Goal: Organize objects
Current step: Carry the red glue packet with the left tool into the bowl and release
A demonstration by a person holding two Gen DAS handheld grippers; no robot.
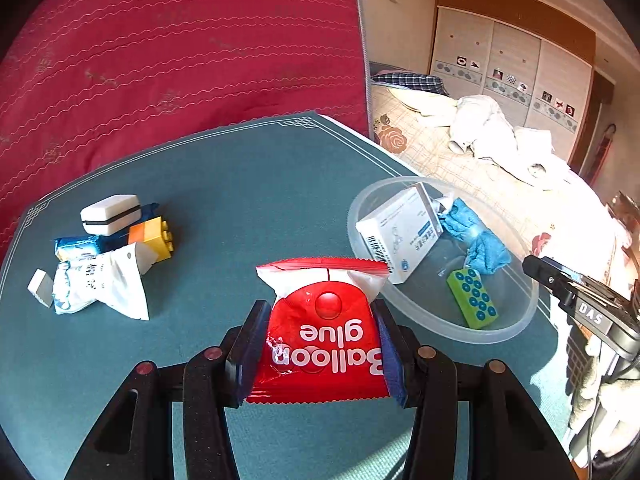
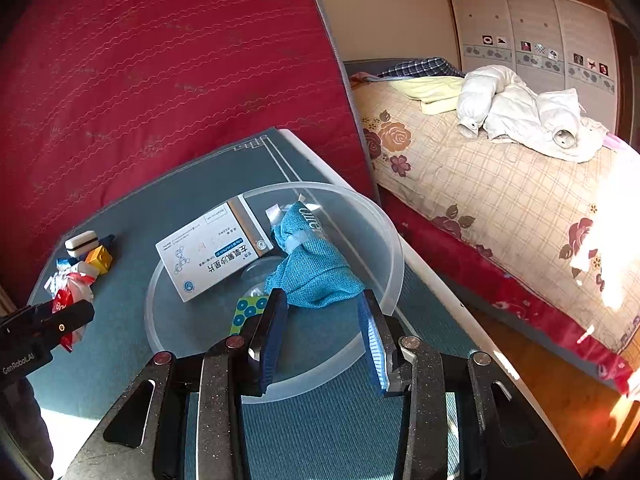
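1. The teal-covered worktop lies bare across the centre of the left wrist view; a red quilted mattress stands along its upper edge.
2. The left claw is clamped on a red-and-white "Balloon glue" foil packet, bottom centre, beside the bowl.
3. The right claw stands slightly parted over the clear round plastic bowl, empty, its tips near a blue woven cloth pouch.
4. The bowl also holds a white medicine box and a green dotted block.
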